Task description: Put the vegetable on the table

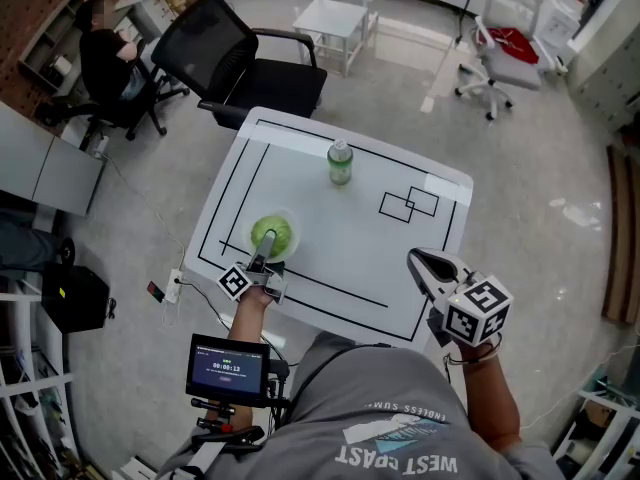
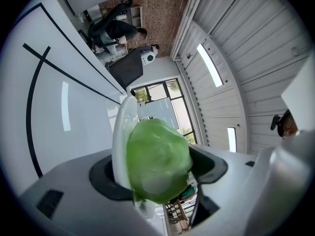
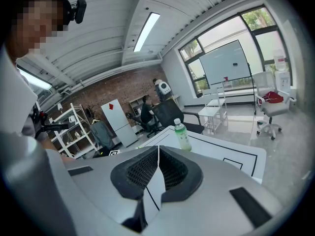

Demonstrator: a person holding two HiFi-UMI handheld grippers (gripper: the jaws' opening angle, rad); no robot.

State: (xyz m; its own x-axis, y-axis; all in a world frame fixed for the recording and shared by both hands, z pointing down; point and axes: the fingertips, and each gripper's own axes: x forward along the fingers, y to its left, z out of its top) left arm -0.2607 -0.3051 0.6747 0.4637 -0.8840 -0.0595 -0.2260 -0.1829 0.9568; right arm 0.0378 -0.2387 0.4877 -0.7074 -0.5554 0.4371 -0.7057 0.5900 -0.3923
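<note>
Cabbage (image 1: pixel 279 230) sits on white plate (image 1: pixel 290 217) at surface (image 1: pixel 340 258) near-left, left hand-held gripper (image 1: pixel 267 248) clamped across it. Looks light, smooth, slippery; grip mid-body. Right hand-held gripper (image 1: pixel 420 261) closed, empty.

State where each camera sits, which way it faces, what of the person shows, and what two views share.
Head view: on the person's head, facing steeply down at the table; shirt and both forearms show.
Left gripper view: on the left gripper, rolled sideways, facing the vegetable and plate between its jaws; the head shows at right.
Right gripper view: on the right gripper, jaws together, facing across the table; head and torso show at left.
Shared: head and right gripper views show the bottle.
</note>
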